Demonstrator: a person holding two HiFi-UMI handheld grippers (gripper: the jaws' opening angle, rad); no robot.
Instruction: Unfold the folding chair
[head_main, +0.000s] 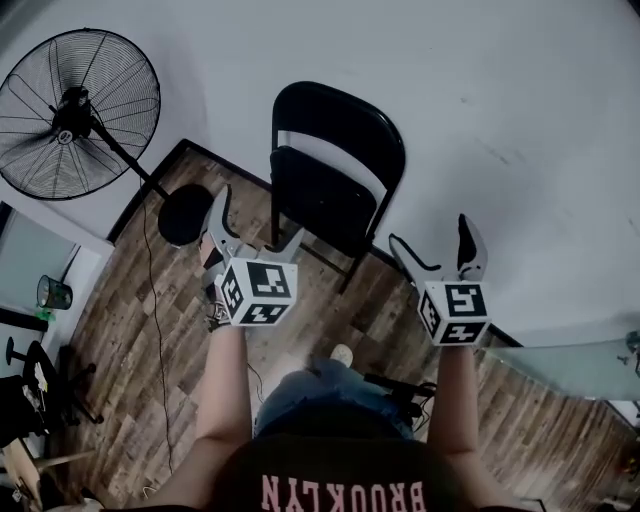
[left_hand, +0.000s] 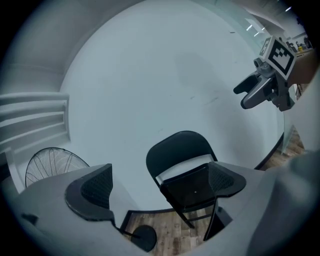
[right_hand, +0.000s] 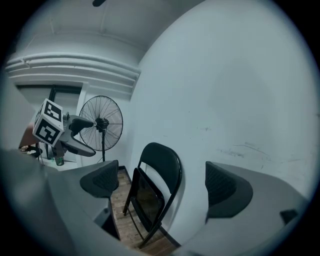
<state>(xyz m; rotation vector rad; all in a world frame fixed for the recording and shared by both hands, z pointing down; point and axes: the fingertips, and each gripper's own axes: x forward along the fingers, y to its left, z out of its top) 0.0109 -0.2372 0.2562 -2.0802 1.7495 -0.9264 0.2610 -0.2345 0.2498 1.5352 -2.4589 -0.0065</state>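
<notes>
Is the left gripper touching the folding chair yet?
Apart. The right gripper view shows the left gripper off to the side of the folding chair, with a clear gap between them.

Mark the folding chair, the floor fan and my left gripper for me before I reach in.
folding chair (head_main: 325, 195), head view, on its folded-up seat panel.
floor fan (head_main: 72, 113), head view, on the hub of its head.
left gripper (head_main: 259, 213), head view, midway between its open fingertips.

We wear a dark shirt (head_main: 340, 465) with pink letters that say BROOKLYN, blue jeans (head_main: 305, 385) and a light shoe (head_main: 342, 354). Our left gripper (head_main: 260, 215) and right gripper (head_main: 431, 232) are grey, with curved fingers (head_main: 220, 222) and dark bumpy pads (left_hand: 97, 186). Each has a white cube (head_main: 258, 290) with black squares.
</notes>
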